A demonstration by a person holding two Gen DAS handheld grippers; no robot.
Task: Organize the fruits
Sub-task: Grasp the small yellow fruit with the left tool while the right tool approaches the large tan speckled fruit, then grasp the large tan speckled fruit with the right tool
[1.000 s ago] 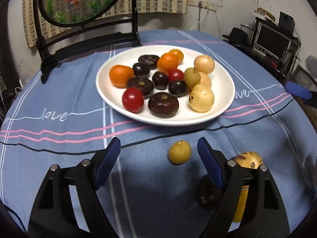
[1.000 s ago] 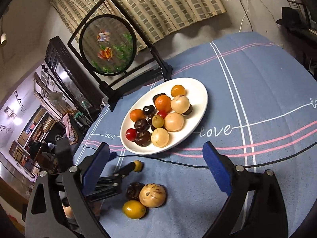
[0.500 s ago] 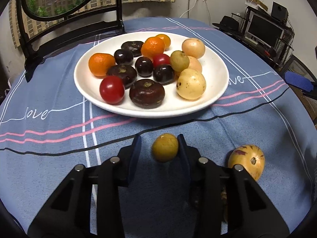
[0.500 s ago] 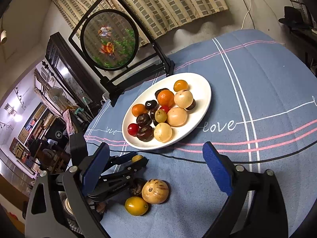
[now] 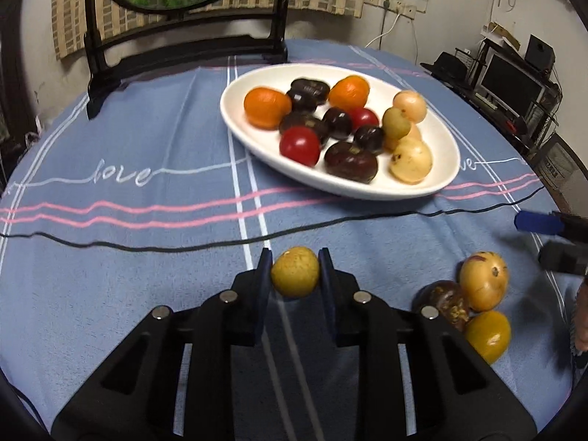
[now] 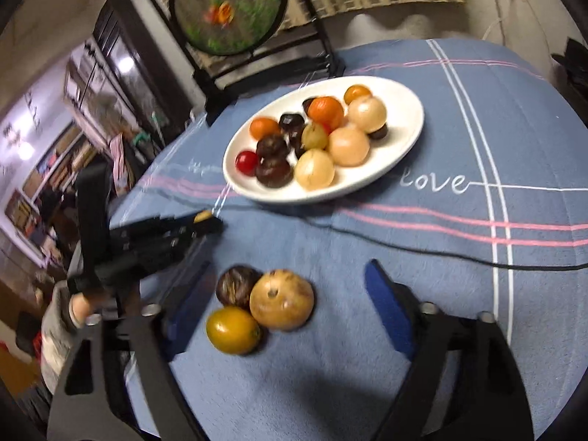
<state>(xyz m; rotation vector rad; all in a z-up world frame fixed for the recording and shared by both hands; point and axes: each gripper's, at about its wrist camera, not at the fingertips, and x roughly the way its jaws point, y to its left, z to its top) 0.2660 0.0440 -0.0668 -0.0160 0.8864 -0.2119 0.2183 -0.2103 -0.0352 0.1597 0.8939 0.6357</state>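
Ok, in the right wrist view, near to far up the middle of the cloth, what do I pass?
Yellow fruit → tan speckled fruit → black cable → pink stripes → white plate of fruit → round fish screen.

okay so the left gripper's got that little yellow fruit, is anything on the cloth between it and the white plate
Nothing solid. The left gripper is shut on the small yellow fruit, and only a thin black cable lies flat across the tablecloth before the white plate. The other loose fruits sit off to the right.
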